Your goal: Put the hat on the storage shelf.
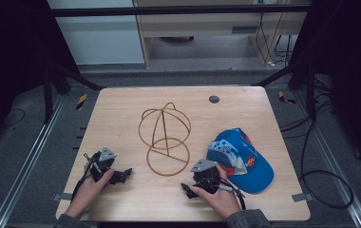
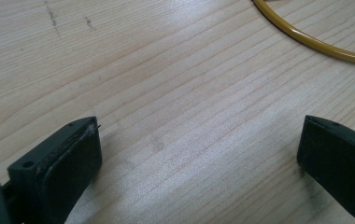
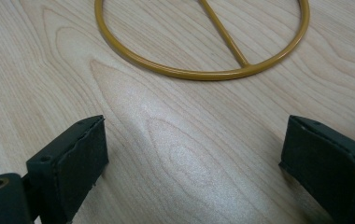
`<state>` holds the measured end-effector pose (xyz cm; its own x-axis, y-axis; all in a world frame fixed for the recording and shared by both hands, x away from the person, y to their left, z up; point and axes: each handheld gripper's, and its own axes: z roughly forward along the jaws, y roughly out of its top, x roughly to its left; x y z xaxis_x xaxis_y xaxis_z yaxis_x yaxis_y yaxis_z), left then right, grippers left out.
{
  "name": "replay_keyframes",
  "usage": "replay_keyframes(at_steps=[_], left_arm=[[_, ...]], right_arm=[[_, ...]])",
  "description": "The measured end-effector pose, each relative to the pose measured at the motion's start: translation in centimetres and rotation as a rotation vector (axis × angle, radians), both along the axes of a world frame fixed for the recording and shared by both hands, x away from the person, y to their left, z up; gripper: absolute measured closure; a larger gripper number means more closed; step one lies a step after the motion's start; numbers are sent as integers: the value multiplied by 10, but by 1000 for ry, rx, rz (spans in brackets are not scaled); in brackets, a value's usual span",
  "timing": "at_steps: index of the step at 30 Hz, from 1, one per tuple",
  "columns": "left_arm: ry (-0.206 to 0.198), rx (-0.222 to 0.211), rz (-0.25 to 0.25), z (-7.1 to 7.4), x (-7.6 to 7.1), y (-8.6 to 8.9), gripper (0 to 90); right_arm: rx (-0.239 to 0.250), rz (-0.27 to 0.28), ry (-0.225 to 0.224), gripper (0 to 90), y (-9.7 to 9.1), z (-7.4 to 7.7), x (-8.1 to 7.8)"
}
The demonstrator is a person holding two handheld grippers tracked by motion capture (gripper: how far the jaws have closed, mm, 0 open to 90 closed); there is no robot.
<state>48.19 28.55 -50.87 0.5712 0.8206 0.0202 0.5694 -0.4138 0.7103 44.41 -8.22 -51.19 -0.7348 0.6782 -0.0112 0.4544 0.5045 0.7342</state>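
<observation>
From the high view, a pale wooden bench [image 1: 121,109] is seen with a wire hat stand [image 1: 165,140] near its middle: thin yellow-brown rod bent into a domed cage above a flat ring with a spoke. Just to its right a blue cap [image 1: 241,158] with a printed front panel is laid on the wood, soft cloth with a stiff brim. The left gripper [image 1: 125,174] and the right gripper [image 1: 186,188] are held low near the bench's front edge, either side of the ring, and neither thing is touched. Nothing appears to be done yet; the cap is judged to be waiting to be lifted and set over the cage.

In the left gripper view, the black fingers [image 2: 73,158] are spread wide over bare grained wood, nothing between them, and an arc of the ring [image 2: 315,44] is seen at the top right.

In the right gripper view, the fingers [image 3: 80,149] are likewise spread wide and empty, with the smooth glossy ring and its spoke [image 3: 222,32] lying flat ahead.
</observation>
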Motion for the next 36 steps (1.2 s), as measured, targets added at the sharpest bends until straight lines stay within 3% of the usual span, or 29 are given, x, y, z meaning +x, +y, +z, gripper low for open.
replay_keyframes(at_steps=[11, 12, 13, 15, 20, 24, 36], left_arm=[[-1, -1, 2, 0, 0, 0, 0], [-1, -1, 3, 0, 0, 0, 0], [-1, -1, 3, 0, 0, 0, 0], [-1, -1, 3, 0, -1, 0, 0], [1, 1, 1, 0, -1, 0, 0], [2, 2, 2, 0, -1, 0, 0], [-1, -1, 2, 0, -1, 0, 0]], right_arm=[[3, -4, -3, 83, -1, 0, -1], [4, -3, -3, 93, -1, 0, -1], [3, -20, -4, 181, -2, 3, -2], [-2, -22, -6, 177, -2, 4, -2], [-5, 7, -40, 182, -8, 35, -5], [-55, 18, -89, 186, -19, 61, -4], [-118, -55, -98, 114, -74, 116, 8]])
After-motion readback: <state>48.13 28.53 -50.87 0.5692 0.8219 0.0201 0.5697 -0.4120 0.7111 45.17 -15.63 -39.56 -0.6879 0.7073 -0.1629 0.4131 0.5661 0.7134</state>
